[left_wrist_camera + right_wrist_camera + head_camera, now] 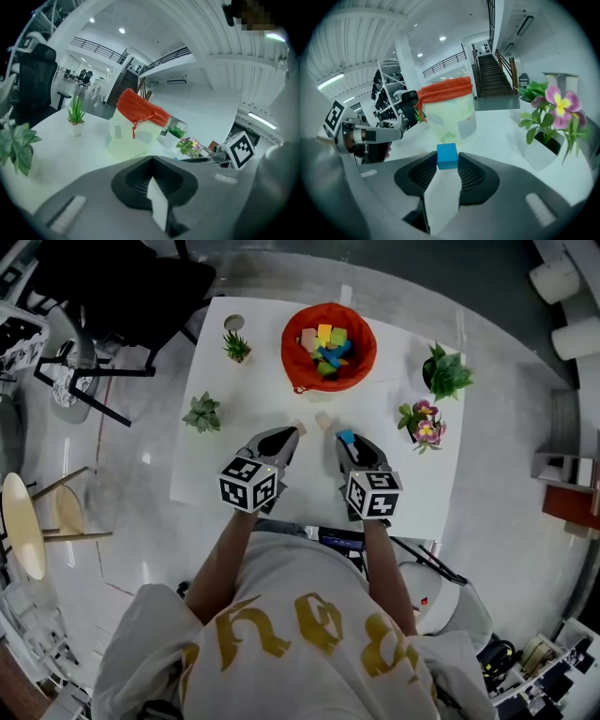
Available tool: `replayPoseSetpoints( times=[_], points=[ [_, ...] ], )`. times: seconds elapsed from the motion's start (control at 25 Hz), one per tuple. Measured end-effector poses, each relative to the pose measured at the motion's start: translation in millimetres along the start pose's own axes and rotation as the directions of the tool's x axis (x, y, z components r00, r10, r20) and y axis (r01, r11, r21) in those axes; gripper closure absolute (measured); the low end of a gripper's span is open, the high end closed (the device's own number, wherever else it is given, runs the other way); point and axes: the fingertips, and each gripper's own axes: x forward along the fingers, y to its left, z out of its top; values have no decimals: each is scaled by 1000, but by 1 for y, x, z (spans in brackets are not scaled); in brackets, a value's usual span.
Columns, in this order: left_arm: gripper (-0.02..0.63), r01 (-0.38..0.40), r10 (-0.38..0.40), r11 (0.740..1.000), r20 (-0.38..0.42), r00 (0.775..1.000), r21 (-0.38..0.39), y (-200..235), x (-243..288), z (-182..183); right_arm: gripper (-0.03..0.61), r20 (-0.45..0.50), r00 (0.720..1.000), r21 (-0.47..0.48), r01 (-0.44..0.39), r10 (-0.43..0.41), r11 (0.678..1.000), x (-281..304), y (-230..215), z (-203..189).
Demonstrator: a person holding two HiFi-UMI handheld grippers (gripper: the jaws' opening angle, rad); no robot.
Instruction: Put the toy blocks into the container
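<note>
Blue block (346, 436) sits pinched between the right gripper's (447, 161) tips, short of the red-lined container (291, 352) (coloured blocks (325, 348) already inside). The left gripper's (151, 158) jaws are closed together. Two pale wooden blocks (324, 420) show between it and the container.

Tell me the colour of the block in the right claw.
Blue. The block shows best in the right gripper view, pinched by the right claw.
</note>
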Motion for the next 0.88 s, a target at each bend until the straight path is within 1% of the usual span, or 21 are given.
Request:
replayPoseSetpoints(
  times=[0.08, 0.24, 0.52, 0.64, 0.88],
  points=[
    [614, -1, 1, 1000, 22, 1000, -1, -2, -4, 10, 410, 20, 1000, -9, -4, 4, 1000, -4, 3, 7],
    [614, -10, 9, 1000, 59, 998, 16, -5, -12, 28, 410, 38, 999, -57, 8, -6, 998, -10, 9, 19],
    [614, -37, 32, 998, 101, 994, 46, -8, -22, 49, 410, 83, 997, -73, 11, -5, 997, -21, 16, 40],
    [614, -33, 26, 998, 124, 992, 57, -13, -25, 59, 410, 110, 994, -79, 15, -7, 997, -27, 18, 50],
    [614, -6, -3, 999, 184, 983, 47, -22, -33, 81, 410, 150, 989, -78, 12, 0, 997, -37, 24, 67]
  ],
)
